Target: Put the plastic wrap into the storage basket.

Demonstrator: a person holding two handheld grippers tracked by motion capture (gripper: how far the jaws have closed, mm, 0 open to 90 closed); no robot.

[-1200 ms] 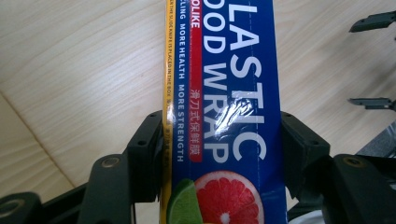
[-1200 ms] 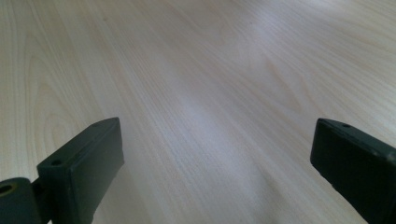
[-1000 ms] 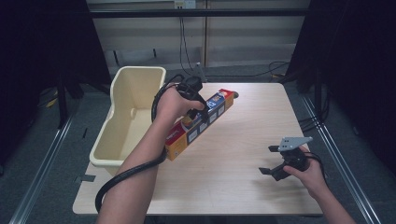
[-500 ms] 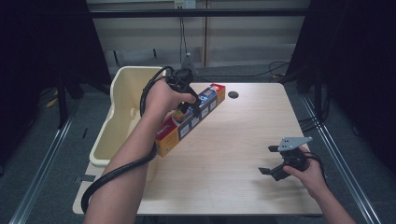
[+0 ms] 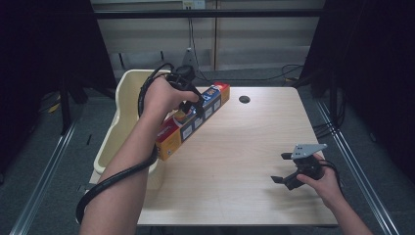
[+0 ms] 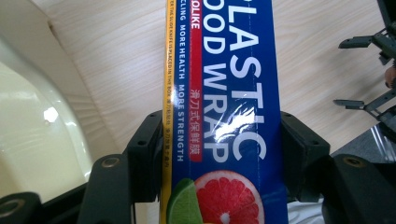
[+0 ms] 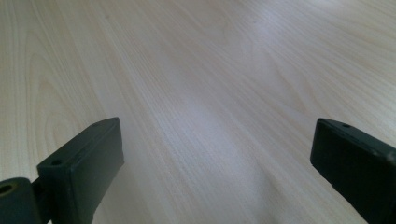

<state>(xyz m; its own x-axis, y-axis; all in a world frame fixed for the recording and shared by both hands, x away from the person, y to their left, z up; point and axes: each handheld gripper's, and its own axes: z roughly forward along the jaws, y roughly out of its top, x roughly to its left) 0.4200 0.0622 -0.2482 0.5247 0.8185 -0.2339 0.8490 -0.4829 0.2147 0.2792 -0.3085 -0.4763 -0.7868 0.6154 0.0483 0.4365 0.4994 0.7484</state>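
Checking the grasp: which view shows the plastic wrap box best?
Left gripper view: the plastic wrap box sits clamped in the left gripper, label readable. The high view shows its whole length, small, partly behind the hand. The right gripper view gives bare table.

Bare table [image 5: 244,152] lies open between both tools; the bin [image 5: 122,117] walls its left edge.

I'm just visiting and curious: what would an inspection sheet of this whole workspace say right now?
Surface: pale wooden table, with a dark round hole near its far edge.
Job's things: plastic wrap box, lifted at a slant beside the cream bin.
Clutter: nothing seen.
Grippers: left gripper shut on the box; right gripper open, holding nothing, low over the table.
Cables: black cable loops under the left forearm.
Surroundings: dark curtains, grey floor.
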